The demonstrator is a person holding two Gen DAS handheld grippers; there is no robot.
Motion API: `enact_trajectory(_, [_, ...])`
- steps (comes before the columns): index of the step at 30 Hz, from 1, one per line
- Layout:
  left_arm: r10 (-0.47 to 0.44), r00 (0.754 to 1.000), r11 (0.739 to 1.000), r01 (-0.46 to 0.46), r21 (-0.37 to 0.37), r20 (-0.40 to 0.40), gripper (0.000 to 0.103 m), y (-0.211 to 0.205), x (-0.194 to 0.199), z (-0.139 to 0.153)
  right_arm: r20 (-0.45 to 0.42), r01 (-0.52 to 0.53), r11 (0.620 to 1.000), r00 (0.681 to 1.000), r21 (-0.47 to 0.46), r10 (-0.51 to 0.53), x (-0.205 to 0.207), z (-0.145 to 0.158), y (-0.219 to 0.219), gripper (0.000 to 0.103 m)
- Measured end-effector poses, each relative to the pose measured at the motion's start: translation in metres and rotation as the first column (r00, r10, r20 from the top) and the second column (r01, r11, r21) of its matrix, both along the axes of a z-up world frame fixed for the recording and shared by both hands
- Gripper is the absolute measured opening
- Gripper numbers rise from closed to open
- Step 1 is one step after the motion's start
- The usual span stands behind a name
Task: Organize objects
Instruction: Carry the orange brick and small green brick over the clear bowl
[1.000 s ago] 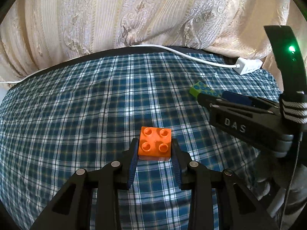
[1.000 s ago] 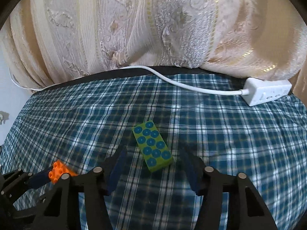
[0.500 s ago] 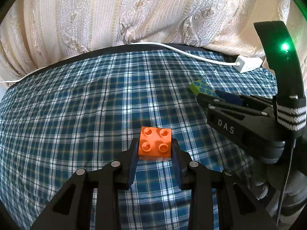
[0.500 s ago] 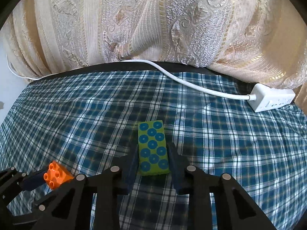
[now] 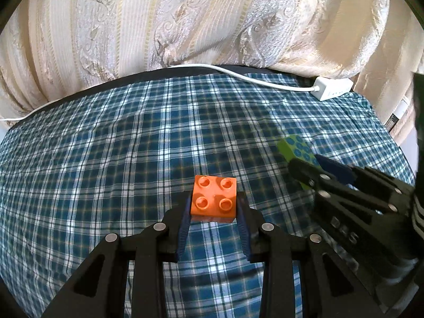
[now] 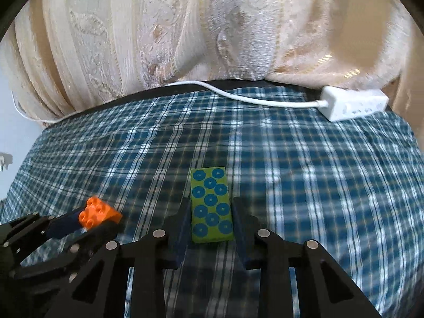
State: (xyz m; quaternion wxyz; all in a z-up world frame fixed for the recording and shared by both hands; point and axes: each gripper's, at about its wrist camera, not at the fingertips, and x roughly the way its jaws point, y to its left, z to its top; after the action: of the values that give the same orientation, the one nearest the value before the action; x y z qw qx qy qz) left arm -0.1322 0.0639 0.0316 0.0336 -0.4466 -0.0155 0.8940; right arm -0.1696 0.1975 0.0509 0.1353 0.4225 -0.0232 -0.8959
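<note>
A: We have the orange brick (image 5: 214,195) clamped between the pads of the left gripper (image 5: 214,213), jaws closed to the brick's width, pads pressing on its two side faces. It sits at the very tips, studs up, most of it poking out ahead of the fingers.

B: And on our right gripper (image 6: 212,225) the jaws are drawn in on the green block (image 6: 211,204), holding its near half by the long sides. The far half sticks out forward past the tips.

A: From the left camera it looks lifted off the plaid cloth (image 5: 106,159), though we can't tell how high.

B: Our worry is that long overhang. If we swing the right gripper fast, we judge the block could pivot between the pads and droop, since only one end is held.

A: On our side the risk is the shallow bite. The brick's walls are smooth, so a knock could squeeze it out forward.

B: The grippers are near each other too, ours just right of your jaws. If we bring the pieces together off-line, one could lever the other loose.

A: Far beyond both tips lie the white cable (image 6: 238,96) and power strip (image 6: 353,102), well apart from us for now; reaching that way could snag them.
</note>
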Motion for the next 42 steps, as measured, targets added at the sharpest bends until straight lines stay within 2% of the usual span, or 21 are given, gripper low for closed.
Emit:
enact_trajectory(3, [-0.016, 1.0, 1.0, 0.016, 0.001, -0.011, 0.034, 0.005, 0.005, 0.005, -0.014, 0.031, 0.999, 0.999, -0.032, -0.031, 0.016, 0.008, 0.009, 0.032])
enact_trajectory(12, [-0.072, 0.996, 0.997, 0.073, 0.01, -0.053, 0.034, 0.022, 0.02, 0.022, -0.05, 0.118, 0.992, 0.992, -0.046, -0.12, 0.061, 0.025, 0.032, 0.032])
enact_trajectory(26, [-0.169, 0.981, 0.985, 0.17, 0.001, -0.095, 0.034, 0.053, 0.045, 0.036, -0.095, 0.232, 0.973, 0.968, -0.021, -0.233, 0.117, 0.04, 0.061, 0.032])
enact_trajectory(42, [-0.272, 0.955, 0.962, 0.274, -0.003, -0.117, 0.034, 0.083, 0.073, 0.046, -0.142, 0.314, 0.949, 0.938, -0.031, -0.315, 0.161, 0.053, 0.092, 0.032])
